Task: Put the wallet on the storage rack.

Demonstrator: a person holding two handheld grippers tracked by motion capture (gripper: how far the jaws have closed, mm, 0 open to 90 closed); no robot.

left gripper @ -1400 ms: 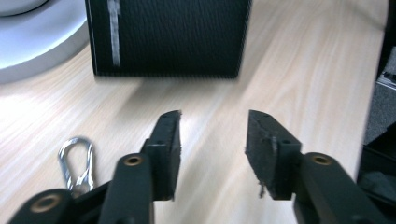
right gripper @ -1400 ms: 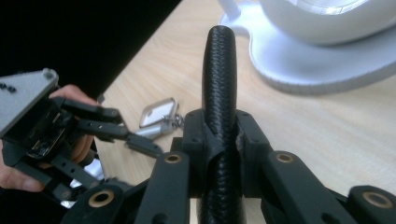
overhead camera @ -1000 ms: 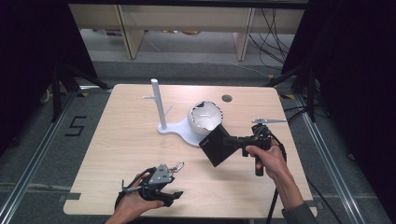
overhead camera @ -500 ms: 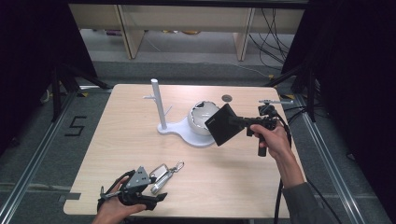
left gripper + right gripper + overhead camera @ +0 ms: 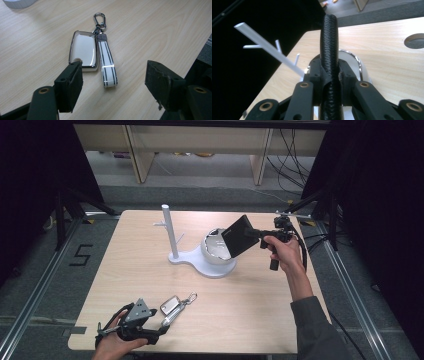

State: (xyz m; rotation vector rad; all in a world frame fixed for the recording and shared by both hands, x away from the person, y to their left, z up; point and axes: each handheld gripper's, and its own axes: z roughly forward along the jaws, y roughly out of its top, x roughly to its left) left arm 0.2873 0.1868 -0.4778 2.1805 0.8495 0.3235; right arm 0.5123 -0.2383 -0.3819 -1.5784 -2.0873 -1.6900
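Gripping a black wallet (image 5: 240, 236) over the bowl (image 5: 216, 251), the right gripper (image 5: 262, 236) is pinching it; at seven o'clock, the left gripper (image 5: 159, 327), its jaws just spreading, is facing the key fob (image 5: 83, 52) on the counter (image 5: 250, 305).

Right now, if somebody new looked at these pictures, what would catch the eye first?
Probably the black wallet, held up edge-on by the right tool above the white bowl of the stand mid-table. Next, the white car key with its striped strap, lying near the front edge before the open left tool.

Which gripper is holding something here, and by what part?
The right gripper is shut on the black wallet, gripping its edge. The left gripper holds nothing; the key fob lies untouched.
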